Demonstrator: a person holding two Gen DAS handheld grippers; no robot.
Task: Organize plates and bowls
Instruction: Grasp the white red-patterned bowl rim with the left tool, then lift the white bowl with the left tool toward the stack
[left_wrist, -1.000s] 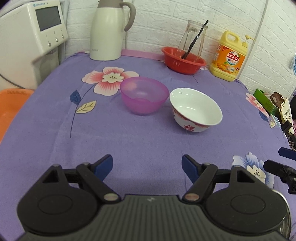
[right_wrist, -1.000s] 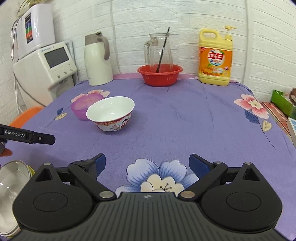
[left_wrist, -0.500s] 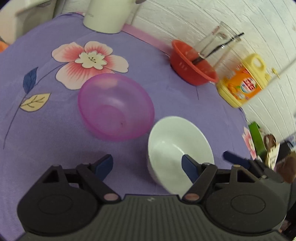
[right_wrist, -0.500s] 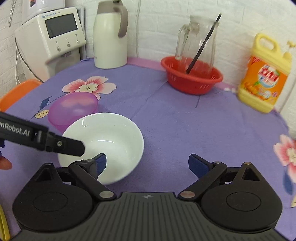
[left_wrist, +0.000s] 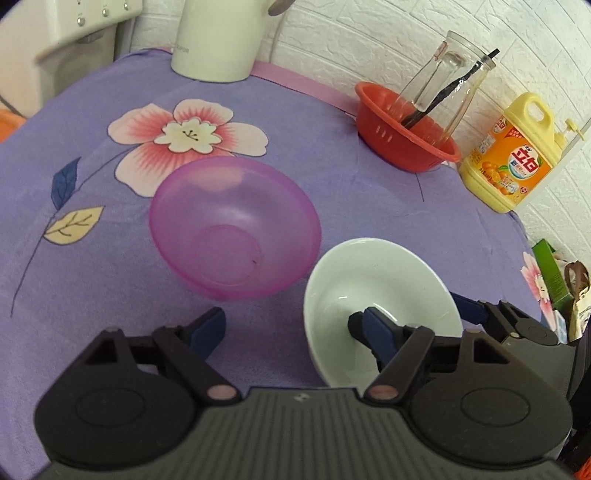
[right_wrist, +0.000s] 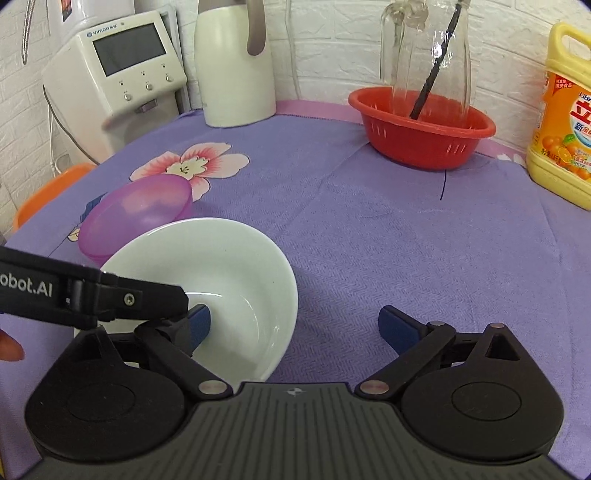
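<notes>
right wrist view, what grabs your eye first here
The white bowl sits closest, in front of the open right gripper, with the left gripper's finger reaching over its rim. Just behind it to the left is the purple bowl. The red basket stands out at the back, holding a glass pitcher.

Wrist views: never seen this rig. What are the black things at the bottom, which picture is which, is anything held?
No robot: a person holds two handheld grippers, each with a forward-looking fisheye camera. The black shapes are the left gripper and the right gripper, both open, holding nothing. On the purple cloth: a white bowl, tilted, with one finger of each gripper inside it, and a purple bowl beside it. Behind: a red basket, a detergent bottle and a white jug.
</notes>
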